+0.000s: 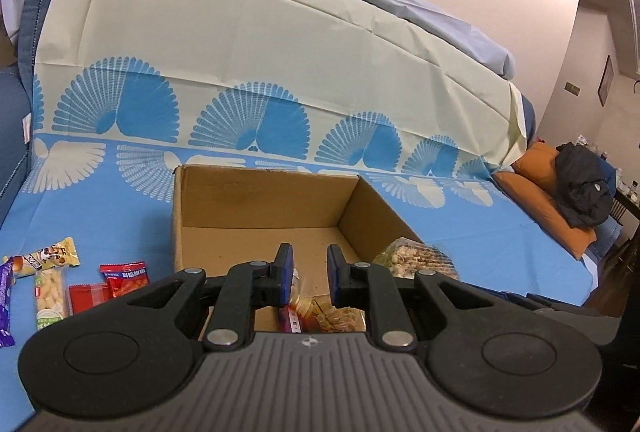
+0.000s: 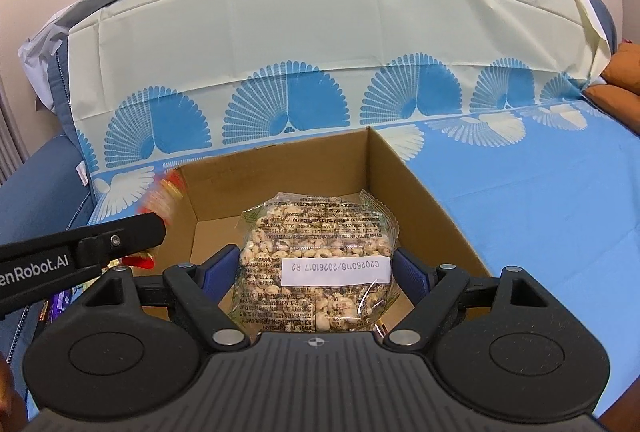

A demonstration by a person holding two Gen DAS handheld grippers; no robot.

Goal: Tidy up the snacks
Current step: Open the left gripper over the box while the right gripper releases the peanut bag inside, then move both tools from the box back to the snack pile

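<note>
Right claw (image 2: 316, 272): clamped on a clear bag of puffed cereal (image 2: 316, 252), one pad on each side. The bag hangs over the open box, so I think it is about to be dropped in.

Left claw (image 1: 310, 272): its pads stand a little apart, over the near part of the box. Snack packets show under it, and the right view shows a blurry red-and-yellow packet (image 2: 164, 191) at its tip. I cannot tell if it grips anything.

Cardboard box (image 1: 260, 199): open at the top, sitting on the bed. Most of its floor is bare. A few packets (image 1: 332, 316) lie at the near end. This looks like the place where the snacks go.

Snacks left out (image 1: 52, 284): a short row on the blue sheet, just beside the box on its left. There are red packets, a pale bar, a purple wrapper. They lie flat and apart, easy to pick up one by one.

Bed cover (image 1: 280, 71): cream and blue with fan shapes, running up behind the box.

Far end: an orange cushion (image 1: 540, 187) with dark clothes (image 1: 584, 187) on it, well apart from the snacks.
</note>
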